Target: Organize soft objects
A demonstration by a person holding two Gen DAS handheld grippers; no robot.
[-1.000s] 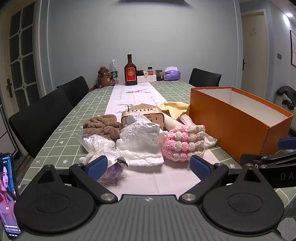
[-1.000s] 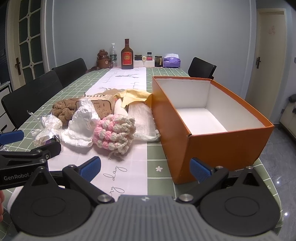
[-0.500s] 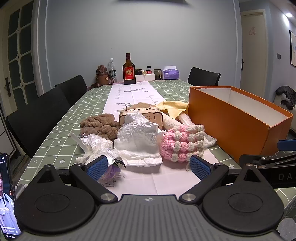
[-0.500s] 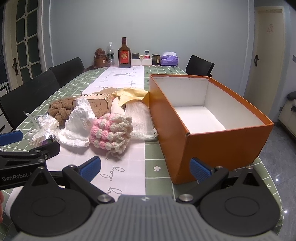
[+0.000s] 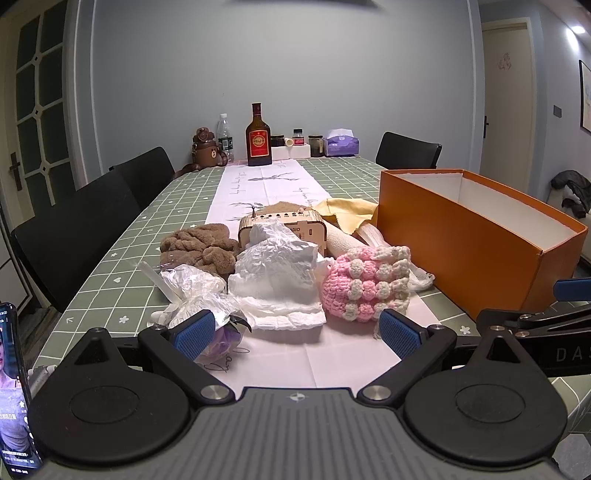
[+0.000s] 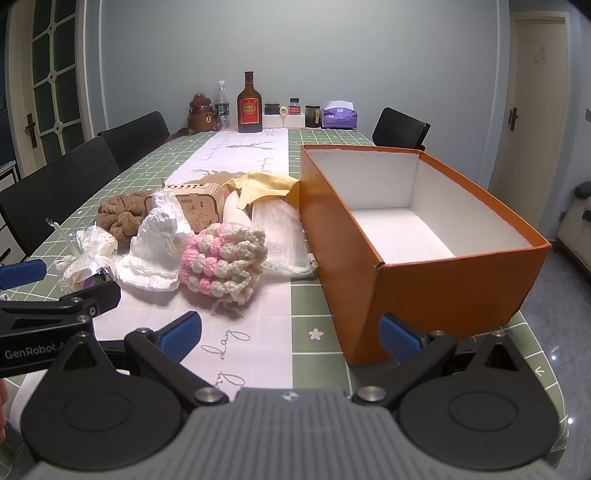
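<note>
Lying lengthwise away from cam: orange box [image 6: 424,266], open side up.

I'm seeing dim, cool indoor light, a ceiling lamp [image 5: 580,29] glaring at upper right of the left view, soft shadows lying under the table [image 6: 317,314] items, fisheye bending door frames at edges, corners vignetting dark, foreground staying sharp, far shelf items softening.

Soft things heaped on a table [image 6: 122,173], a box [image 6: 436,291] at their three o'clock.
From nine to three: plastic bag [image 6: 88,251], white wrap [image 6: 155,240], crocheted pouch [image 6: 221,258], mesh cloth [image 6: 280,232]. At twelve: fuzzy cloth [image 6: 122,218], wooden radio [image 6: 201,206]. The box holds nothing.
</note>
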